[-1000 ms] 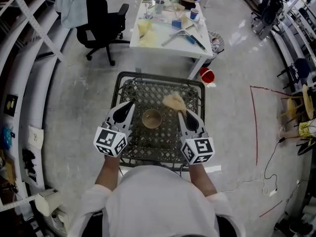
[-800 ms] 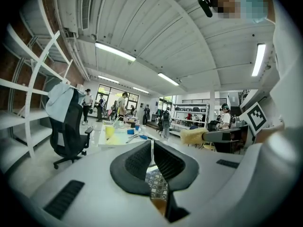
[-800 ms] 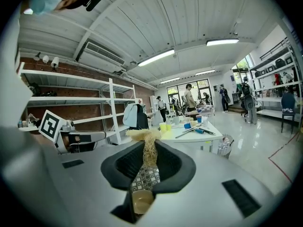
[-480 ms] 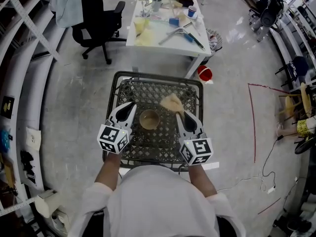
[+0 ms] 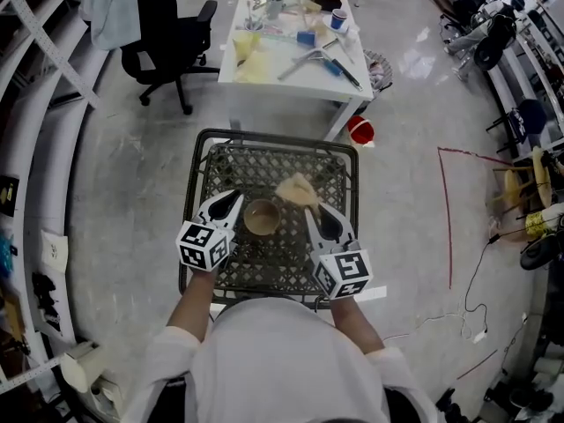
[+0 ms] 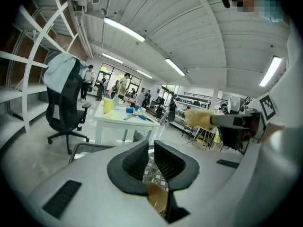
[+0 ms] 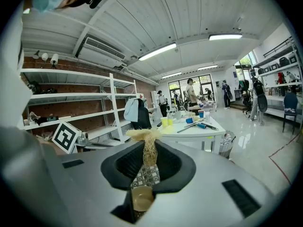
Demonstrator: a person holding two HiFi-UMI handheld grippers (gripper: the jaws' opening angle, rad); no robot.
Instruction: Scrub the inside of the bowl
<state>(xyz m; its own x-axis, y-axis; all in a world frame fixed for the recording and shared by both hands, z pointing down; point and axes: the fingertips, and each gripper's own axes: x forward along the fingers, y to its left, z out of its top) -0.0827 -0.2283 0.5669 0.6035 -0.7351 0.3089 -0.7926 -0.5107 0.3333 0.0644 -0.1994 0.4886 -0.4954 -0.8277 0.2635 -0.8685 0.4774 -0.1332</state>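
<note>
Bowl (image 5: pixel 263 218) sits between left gripper (image 5: pixel 232 197), jaws together, and right gripper (image 5: pixel 309 211), jaws clamping a scrubber (image 5: pixel 297 190).

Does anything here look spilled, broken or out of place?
Nothing stands out. The bowl sits upright on the mesh table, with nothing spilled around it. The right gripper pinches a straw-coloured scrubber near it, and the left gripper is shut and empty.

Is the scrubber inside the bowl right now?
No: the loofah scrubber, pinched in the right gripper, shows beside the bowl in the head view, clear of its rim.
</note>
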